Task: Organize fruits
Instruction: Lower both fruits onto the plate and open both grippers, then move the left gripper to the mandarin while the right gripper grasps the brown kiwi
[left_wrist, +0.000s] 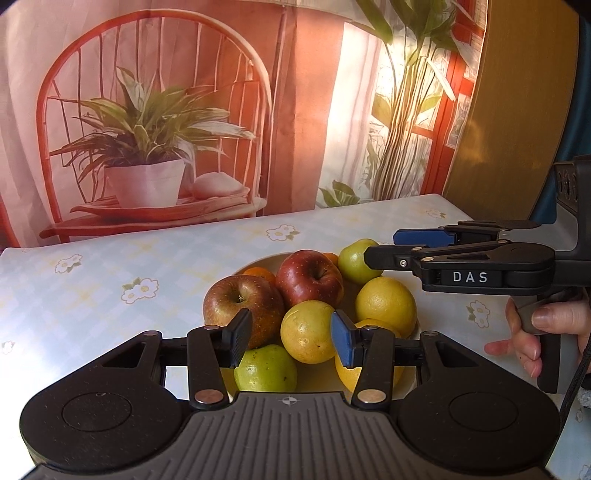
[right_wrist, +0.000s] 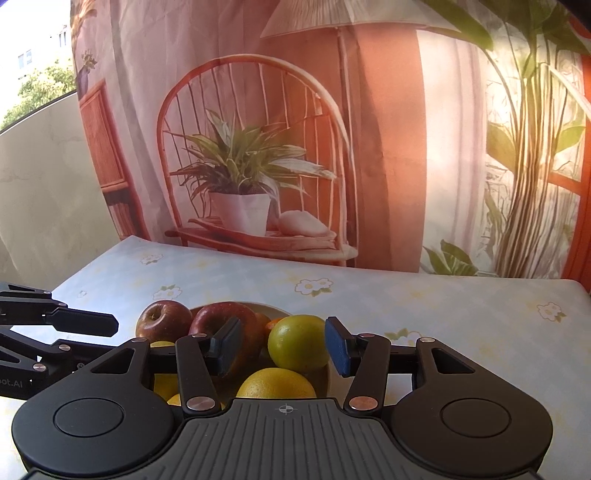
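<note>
Both grippers hang above the fruit bowl (left_wrist: 266, 263) on the surface. The left gripper (left_wrist: 288, 341) gapes around a yellow fruit (left_wrist: 308, 332); the right gripper (right_wrist: 280, 345) stands open, empty, a green fruit (right_wrist: 298, 341) just beyond.

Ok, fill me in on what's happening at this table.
A person holds a gripper in each hand over a bowl piled with fruit. The left gripper has its jaws either side of a yellow fruit, the right gripper frames a green fruit. Neither fruit is lifted out yet.
</note>
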